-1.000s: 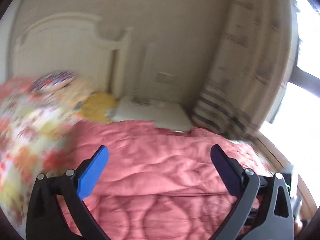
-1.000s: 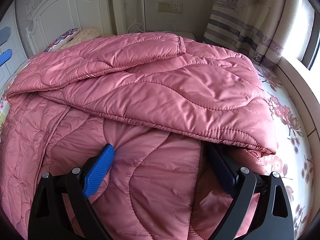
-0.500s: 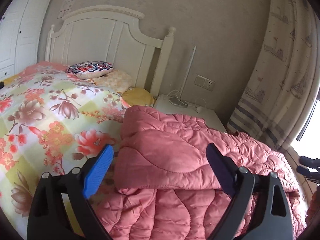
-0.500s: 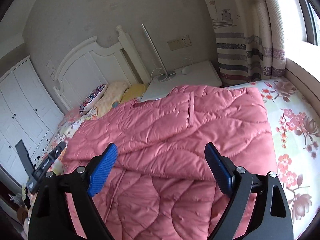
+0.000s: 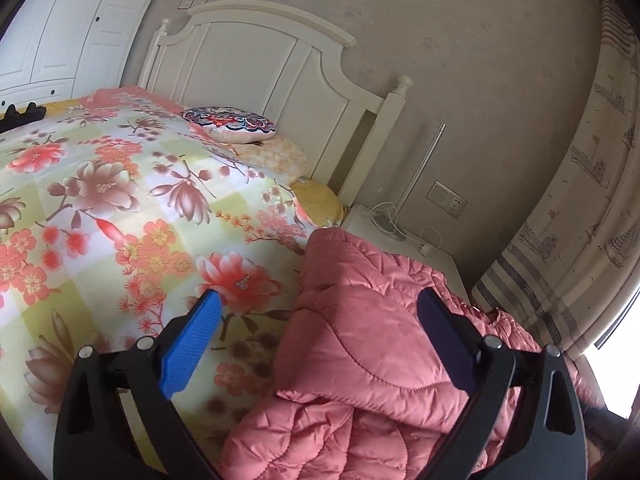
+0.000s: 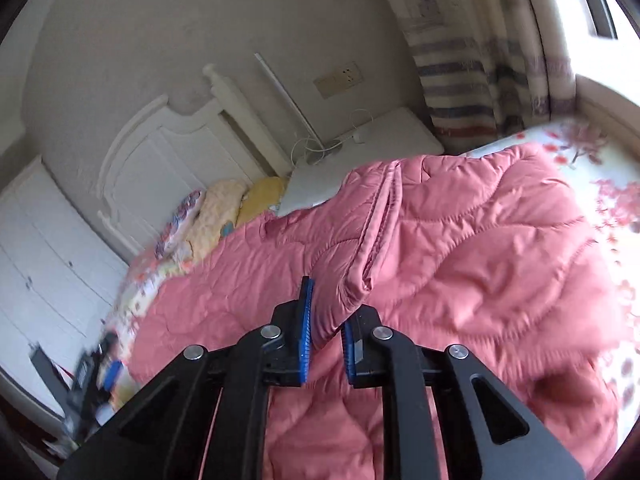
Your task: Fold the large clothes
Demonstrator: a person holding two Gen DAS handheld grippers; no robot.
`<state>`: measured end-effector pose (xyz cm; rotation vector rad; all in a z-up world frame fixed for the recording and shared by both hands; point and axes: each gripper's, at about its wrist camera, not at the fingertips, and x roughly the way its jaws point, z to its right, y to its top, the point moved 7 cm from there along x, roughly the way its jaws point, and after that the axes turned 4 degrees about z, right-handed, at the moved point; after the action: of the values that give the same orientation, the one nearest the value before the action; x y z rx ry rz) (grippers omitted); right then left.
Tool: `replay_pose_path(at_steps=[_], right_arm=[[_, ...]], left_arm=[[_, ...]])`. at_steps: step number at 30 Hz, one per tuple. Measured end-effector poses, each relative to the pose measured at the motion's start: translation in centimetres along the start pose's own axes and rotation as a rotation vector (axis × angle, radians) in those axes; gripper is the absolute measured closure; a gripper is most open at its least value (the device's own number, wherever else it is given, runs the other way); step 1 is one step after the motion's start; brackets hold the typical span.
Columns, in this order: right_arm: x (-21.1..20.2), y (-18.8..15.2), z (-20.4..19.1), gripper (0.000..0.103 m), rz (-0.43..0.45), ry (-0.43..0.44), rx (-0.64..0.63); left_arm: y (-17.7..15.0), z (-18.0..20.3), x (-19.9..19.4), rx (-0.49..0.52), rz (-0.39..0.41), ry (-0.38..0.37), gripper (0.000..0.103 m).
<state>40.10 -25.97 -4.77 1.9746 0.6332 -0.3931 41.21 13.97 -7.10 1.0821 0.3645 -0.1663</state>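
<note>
Pink quilted coat [image 6: 460,248], part-folded on floral bedspread [image 5: 100,200]: right gripper [image 6: 326,336] pinching 1 edge, left gripper [image 5: 320,336] spread wide above; best carried over level, hem matched, before release.

The left gripper [image 5: 318,332] has a matte black frame with long slots in both arms and round silver screws at the joints. Its fingers carry ribbed blue pads [image 5: 191,349]. The right gripper [image 6: 326,334] has the same black frame, silver screws and blue pads [image 6: 305,328].
</note>
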Motion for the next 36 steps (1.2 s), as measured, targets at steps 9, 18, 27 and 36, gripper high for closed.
replay_pose_path(at_steps=[9,18,27,36], right_arm=[[1.7,-3.2,4.2,0.088,-0.075,-0.087,-0.009],[1.7,-3.3,5.1,0.089,-0.079,-0.034,0.043],[1.8,-3.3,5.3,0.088,-0.087,-0.02,0.047],[2.0,-3.3,5.5,0.088,-0.092,-0.01,0.051]], left_arm=[[3.1,3.7,-1.9,0.113,0.062,-0.021,0.006],[-6.0,6.2,8.3,0.43,-0.394,0.144,0.002],[3.8,3.5,9.3,0.023,-0.309,-0.034,0.006],[1.3,7.9,17.1,0.282,-0.457,-0.043,0.019]])
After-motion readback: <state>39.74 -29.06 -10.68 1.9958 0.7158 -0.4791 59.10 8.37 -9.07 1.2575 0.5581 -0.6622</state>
